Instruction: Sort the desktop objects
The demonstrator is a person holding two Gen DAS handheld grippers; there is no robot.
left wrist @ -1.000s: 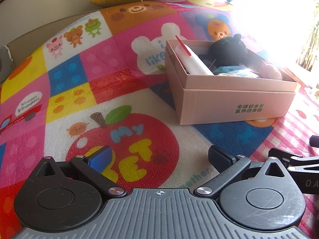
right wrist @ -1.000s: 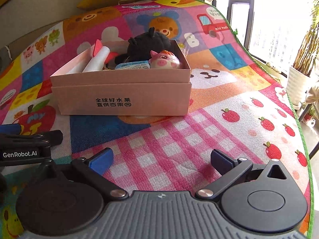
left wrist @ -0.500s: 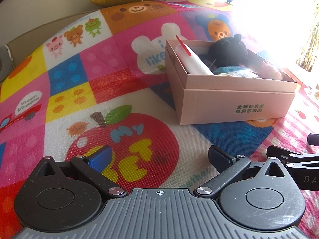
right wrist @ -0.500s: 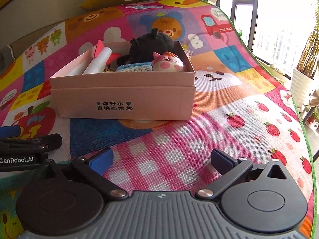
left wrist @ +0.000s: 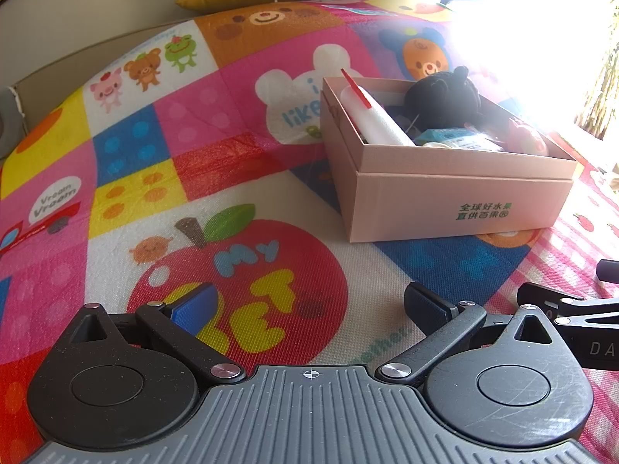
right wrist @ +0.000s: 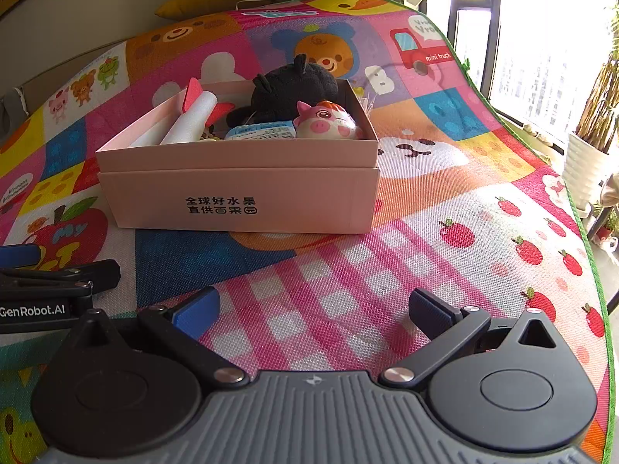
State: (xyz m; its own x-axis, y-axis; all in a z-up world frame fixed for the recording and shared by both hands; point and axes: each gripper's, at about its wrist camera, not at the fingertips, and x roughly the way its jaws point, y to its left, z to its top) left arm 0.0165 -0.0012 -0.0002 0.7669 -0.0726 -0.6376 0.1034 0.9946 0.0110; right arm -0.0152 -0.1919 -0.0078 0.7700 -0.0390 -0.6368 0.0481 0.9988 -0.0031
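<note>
A pink cardboard box (left wrist: 456,201) (right wrist: 240,193) stands on the colourful play mat. In it lie a black plush toy (right wrist: 294,85) (left wrist: 445,96), a pink pig toy (right wrist: 327,121), a white foam rocket with red fins (right wrist: 193,116) (left wrist: 371,116) and a blue-white packet (right wrist: 259,131). My left gripper (left wrist: 309,303) is open and empty, low over the mat before the apple print, left of the box. My right gripper (right wrist: 313,307) is open and empty over the pink check pattern in front of the box.
The other gripper's body shows at the right edge of the left wrist view (left wrist: 572,313) and at the left edge of the right wrist view (right wrist: 50,286). A yellow cushion (right wrist: 216,0) lies beyond the mat. A window and a potted plant (right wrist: 592,147) are at the right.
The right gripper has drifted slightly to the left, so the box sits further right in its view. The left gripper has barely moved. Both stay open.
</note>
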